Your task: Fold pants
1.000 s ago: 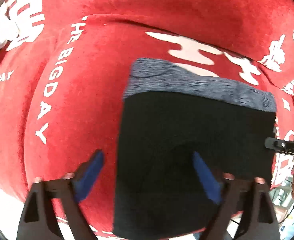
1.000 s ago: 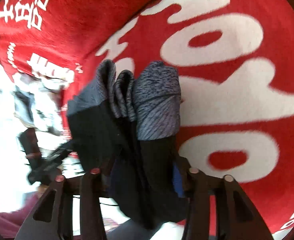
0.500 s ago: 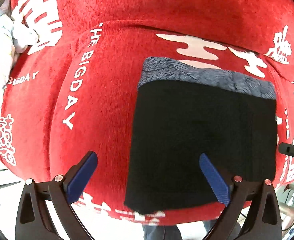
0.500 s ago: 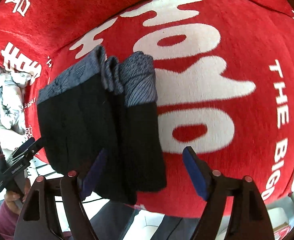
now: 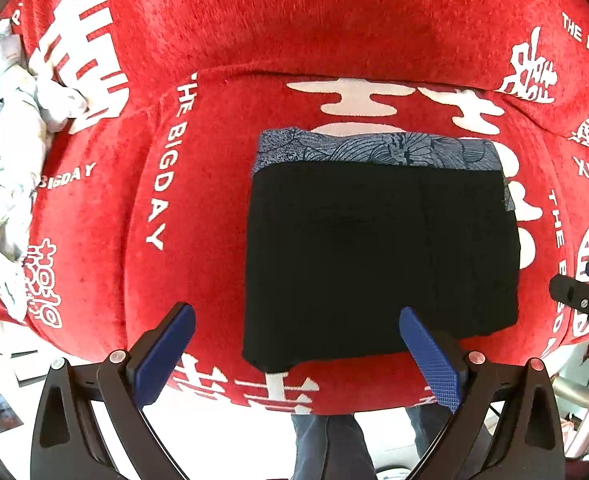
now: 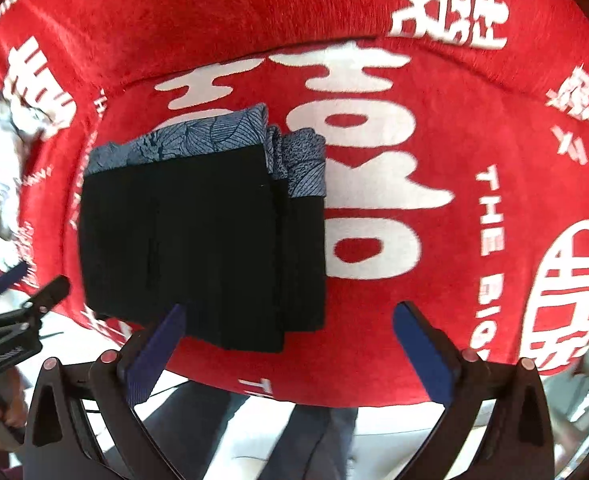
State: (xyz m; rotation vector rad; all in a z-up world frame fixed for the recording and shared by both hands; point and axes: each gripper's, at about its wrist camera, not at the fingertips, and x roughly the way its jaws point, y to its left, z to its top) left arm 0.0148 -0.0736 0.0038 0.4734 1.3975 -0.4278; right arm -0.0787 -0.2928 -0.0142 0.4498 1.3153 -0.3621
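Observation:
The black pants (image 5: 378, 256) with a blue-grey patterned waistband lie folded in a flat rectangle on the red cushion (image 5: 198, 184). They also show in the right wrist view (image 6: 198, 248), with the folded layers stacked along their right edge. My left gripper (image 5: 294, 344) is open and empty, held back from the pants' near edge. My right gripper (image 6: 290, 340) is open and empty, also back from the near edge. The right gripper shows at the right edge of the left wrist view (image 5: 586, 300); the left gripper shows at the left edge of the right wrist view (image 6: 18, 300).
The red cushion carries white lettering and sits against a red backrest (image 5: 294, 12). A crumpled white and grey cloth (image 5: 6, 152) lies at the cushion's left end. The floor and a person's legs (image 6: 294, 440) show below the cushion's front edge.
Both grippers let go of the pants and opened. Both pulled back toward the cushion's front edge. The pants now lie flat and folded.

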